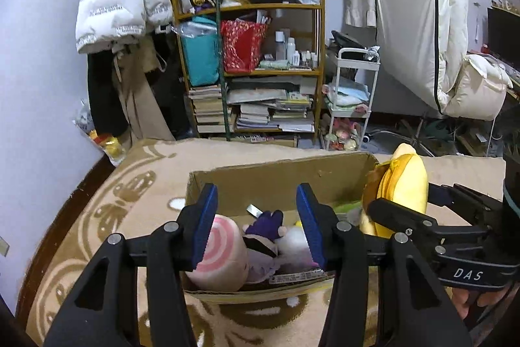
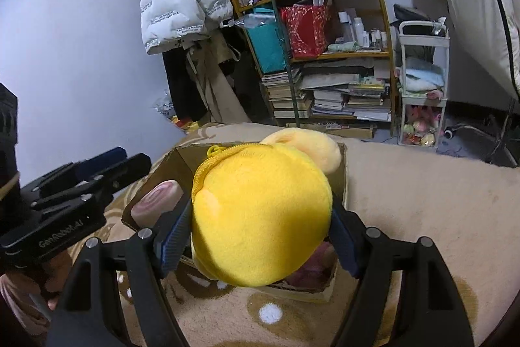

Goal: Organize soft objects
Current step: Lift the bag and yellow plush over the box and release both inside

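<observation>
We are in a cluttered bedroom, over a bed spread with a beige patterned blanket (image 1: 136, 184), a wooden bookshelf (image 1: 253, 60) against the far wall. A cardboard box (image 1: 279, 174) sits on the blanket, near its middle, and already holds a pink swirl plush (image 1: 221, 252), a purple doll (image 1: 266, 226) and a white plush (image 1: 292, 244). Our right gripper (image 2: 260, 236) is clenched on the yellow zippered plush (image 2: 260, 217), held above the box's right side. Our left gripper (image 1: 256, 226) hovers with jaws spread and nothing between them over the box's near edge. To do this step well, we judge we should carry the yellow plush over the free far-right corner, lower it below the rim before letting go, and keep the left gripper out of its way.
</observation>
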### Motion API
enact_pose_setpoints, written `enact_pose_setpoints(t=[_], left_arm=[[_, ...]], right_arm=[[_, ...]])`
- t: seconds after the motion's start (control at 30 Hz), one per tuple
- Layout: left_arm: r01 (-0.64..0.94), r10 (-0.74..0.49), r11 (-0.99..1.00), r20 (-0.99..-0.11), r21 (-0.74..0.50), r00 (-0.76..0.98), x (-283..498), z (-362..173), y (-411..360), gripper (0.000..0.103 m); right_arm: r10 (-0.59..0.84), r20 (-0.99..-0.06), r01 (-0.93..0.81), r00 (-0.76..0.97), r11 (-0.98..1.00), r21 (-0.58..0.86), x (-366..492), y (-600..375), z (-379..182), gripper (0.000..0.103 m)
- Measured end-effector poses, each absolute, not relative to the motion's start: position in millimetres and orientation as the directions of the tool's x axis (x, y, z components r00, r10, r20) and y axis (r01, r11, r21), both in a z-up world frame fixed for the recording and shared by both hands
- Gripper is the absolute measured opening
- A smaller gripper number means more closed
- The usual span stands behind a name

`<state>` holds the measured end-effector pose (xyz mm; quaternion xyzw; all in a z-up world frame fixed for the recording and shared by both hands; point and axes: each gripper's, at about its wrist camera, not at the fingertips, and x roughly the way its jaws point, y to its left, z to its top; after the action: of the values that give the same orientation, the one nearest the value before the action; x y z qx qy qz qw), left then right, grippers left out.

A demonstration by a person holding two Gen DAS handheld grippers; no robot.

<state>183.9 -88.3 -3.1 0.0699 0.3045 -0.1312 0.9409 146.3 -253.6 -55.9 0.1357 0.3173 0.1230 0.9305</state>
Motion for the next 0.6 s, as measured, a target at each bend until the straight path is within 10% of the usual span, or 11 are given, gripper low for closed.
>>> enact_pose_setpoints(t=[0.27,0.6], left_arm=[[0.230,-0.158,0.972,-0.586,0.050,0.795,182,-6,-74,0.083],[0.187,-0.102,0.977,-0.554,0.099,0.826,163,8,-53,0.099]], right_arm=[[0.342,-0.555,-0.150,0.758,0.920,0.362,149,-255,-61,0.084],[0.305,-0.539,-0.149,0.785,0.938,0.314,140,-249,-51,0.102]])
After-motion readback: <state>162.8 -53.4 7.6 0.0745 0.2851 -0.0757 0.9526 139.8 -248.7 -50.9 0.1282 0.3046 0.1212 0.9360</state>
